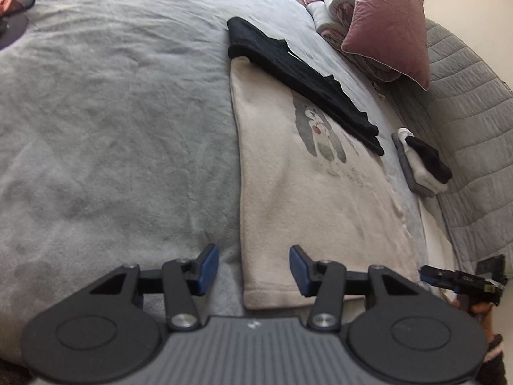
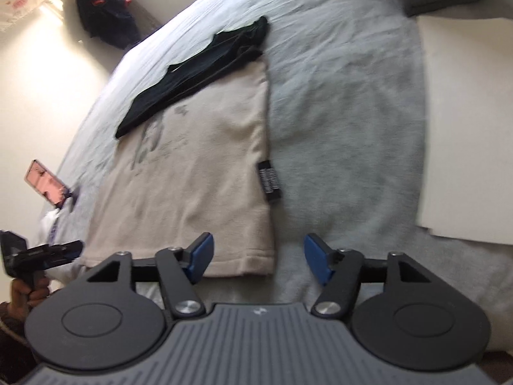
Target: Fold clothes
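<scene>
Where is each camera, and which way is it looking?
Left wrist view: sits on the left tongs, looking down along them at the beige shirt's near corner on the bed; the other tongs and a hand show at the right edge.
Right wrist view: sits on the right tongs, looking down at the shirt's other near corner; the other tongs and a hand show at the left edge.
Both share: the shirt, the black garment on its far end, the bed.

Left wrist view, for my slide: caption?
Open left claw over the hem of a beige shirt on a grey bed.
</scene>
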The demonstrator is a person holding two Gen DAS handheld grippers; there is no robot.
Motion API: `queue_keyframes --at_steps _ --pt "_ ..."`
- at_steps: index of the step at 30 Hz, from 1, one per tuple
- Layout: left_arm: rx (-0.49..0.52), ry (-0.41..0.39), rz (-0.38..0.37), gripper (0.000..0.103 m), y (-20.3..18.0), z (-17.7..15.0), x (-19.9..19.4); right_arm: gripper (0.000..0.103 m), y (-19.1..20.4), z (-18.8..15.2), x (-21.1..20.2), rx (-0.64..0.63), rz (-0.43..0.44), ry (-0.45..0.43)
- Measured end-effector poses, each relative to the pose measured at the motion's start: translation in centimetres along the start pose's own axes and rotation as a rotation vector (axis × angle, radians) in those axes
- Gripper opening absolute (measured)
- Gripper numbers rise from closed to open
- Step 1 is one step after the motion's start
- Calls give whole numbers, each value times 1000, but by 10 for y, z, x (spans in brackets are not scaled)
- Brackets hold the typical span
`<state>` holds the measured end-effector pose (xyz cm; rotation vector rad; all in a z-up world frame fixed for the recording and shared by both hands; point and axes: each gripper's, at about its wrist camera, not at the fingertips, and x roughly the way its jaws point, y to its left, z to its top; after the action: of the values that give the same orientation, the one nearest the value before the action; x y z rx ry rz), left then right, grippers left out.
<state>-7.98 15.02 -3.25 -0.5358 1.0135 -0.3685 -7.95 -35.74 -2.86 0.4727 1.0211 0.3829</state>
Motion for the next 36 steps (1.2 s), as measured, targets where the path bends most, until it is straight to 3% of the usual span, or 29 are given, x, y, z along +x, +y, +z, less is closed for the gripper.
queue_keyframes --at_steps 7,9,10,11,14,16,18,21,24,28,32,36 --pt "58 73 -85 45 -4 0 12 59 3 5 14 -43 60 43" --pt "60 83 -79 40 -6 1 15 53 1 4 12 -47 70 52" --pt "57 89 -73 37 -7 1 16 45 -2 5 12 -33 79 61" --pt "55 95 -67 32 -7 2 17 34 -5 6 13 -14 88 72" --pt "37 111 -47 7 -7 4 19 18 -11 8 14 39 102 94" --pt "12 77 -26 6 -1 5 10 15 -8 8 10 30 87 84" --pt "45 11 2 6 -6 4 -3 14 -2 9 -2 -5 80 41" --pt "37 -22 -43 6 -5 3 -17 14 0 9 -16 -35 101 10" --pt "51 32 -8 6 -3 1 -4 14 -1 8 -7 -40 79 43" --pt "34 63 -17 8 4 0 7 20 -10 2 9 -9 77 74" --pt "12 102 -122 34 11 2 6 37 -16 0 9 10 150 54" --pt "46 146 -138 29 6 2 9 37 -11 1 10 -22 156 69"
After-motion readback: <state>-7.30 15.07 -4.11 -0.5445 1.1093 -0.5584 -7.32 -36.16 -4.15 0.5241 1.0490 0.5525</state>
